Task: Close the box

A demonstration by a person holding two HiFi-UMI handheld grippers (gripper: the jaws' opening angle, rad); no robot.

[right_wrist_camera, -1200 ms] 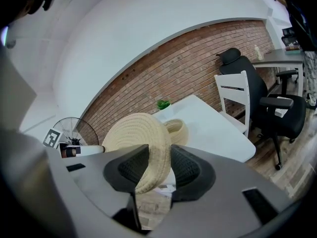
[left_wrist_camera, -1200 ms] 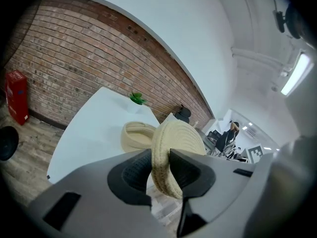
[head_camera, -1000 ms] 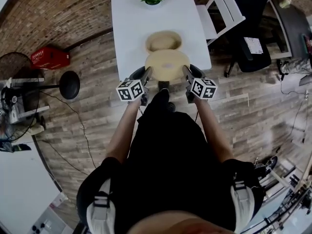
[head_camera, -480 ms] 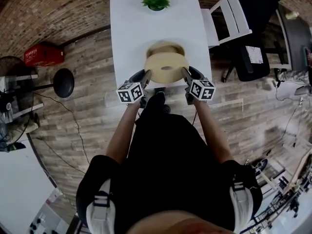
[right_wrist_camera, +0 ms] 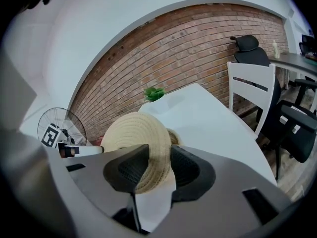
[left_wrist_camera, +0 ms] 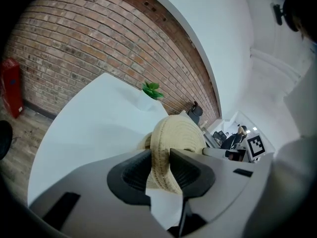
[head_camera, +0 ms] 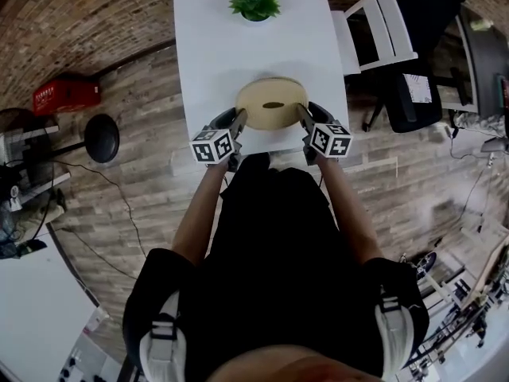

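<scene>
Head view: the round woven lid (head_camera: 271, 103) lies flat over the box near the worktop's (head_camera: 215, 46) near edge and hides it and whatever is in it. The left gripper (head_camera: 239, 121) clamps the lid's left rim and the right gripper (head_camera: 303, 118) its right rim; in each gripper view the 2 jaws press on the woven edge. A sliver of the box (right_wrist_camera: 174, 135) shows behind the lid in the right gripper view; whether the lid is fully seated I cannot tell. Bare worktop runs from the lid to the potted plant (head_camera: 254, 1) at the far edge. A white chair (head_camera: 374, 22) stands just beside the worktop's right side.
</scene>
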